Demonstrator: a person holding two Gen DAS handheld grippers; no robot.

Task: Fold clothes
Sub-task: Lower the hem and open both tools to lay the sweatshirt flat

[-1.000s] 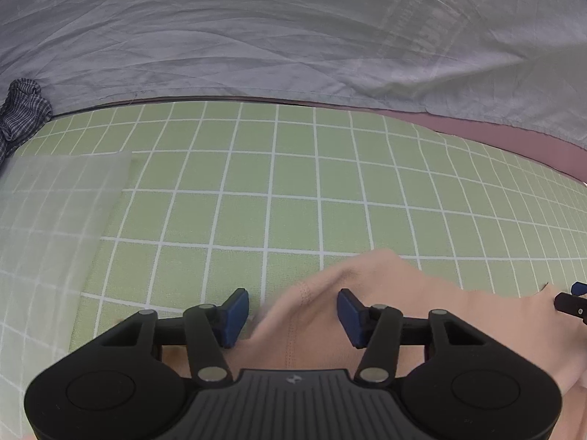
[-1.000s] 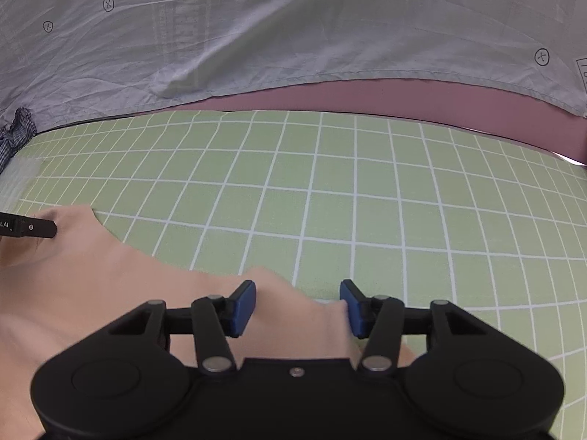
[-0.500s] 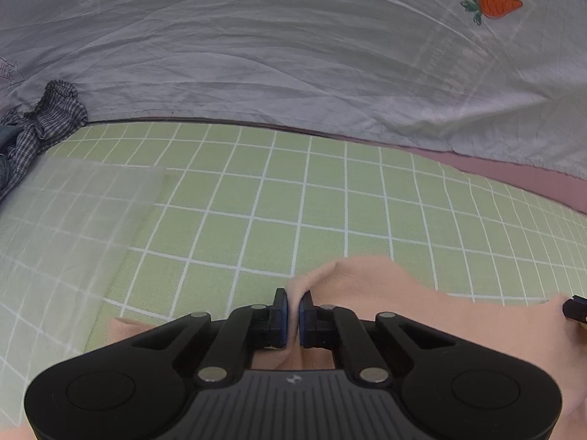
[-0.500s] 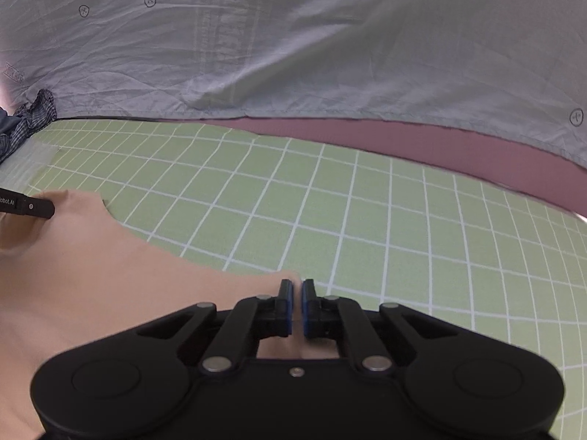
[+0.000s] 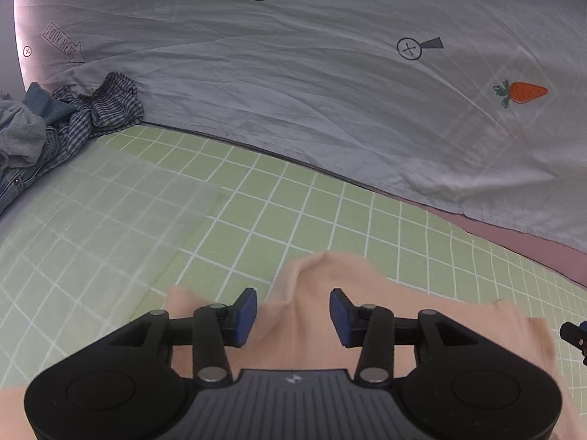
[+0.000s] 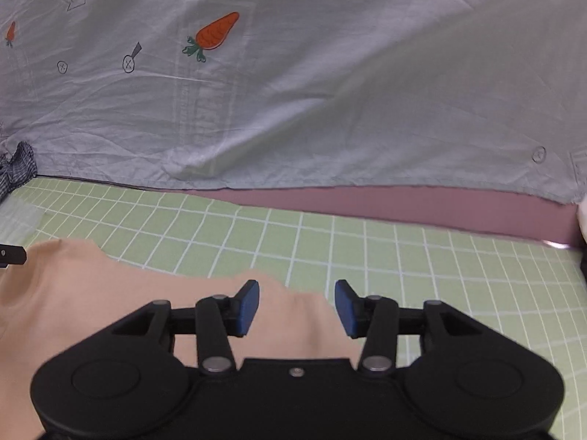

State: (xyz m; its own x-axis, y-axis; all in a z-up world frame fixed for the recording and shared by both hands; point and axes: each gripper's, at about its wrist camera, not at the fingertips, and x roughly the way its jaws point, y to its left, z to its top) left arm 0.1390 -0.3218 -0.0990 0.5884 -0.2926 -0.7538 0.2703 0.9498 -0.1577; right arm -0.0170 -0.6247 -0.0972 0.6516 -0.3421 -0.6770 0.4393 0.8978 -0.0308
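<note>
A peach garment lies on the green checked cloth, its far edge rumpled into a small raised fold. My left gripper is open, its blue pads on either side of that fold without pinching it. In the right wrist view the same garment spreads to the left. My right gripper is open over the garment's wavy far edge. Each gripper's tip shows at the other view's border: the right gripper and the left gripper.
A pile of plaid, denim and grey clothes sits at the far left. A grey sheet with carrot prints covers the back. A translucent sheet lies on the checked cloth at left. A pink strip borders the cloth behind.
Both grippers, shut on the garment's far edge half a second ago, have opened and let it go. Both views now show more of the grey sheet behind.
</note>
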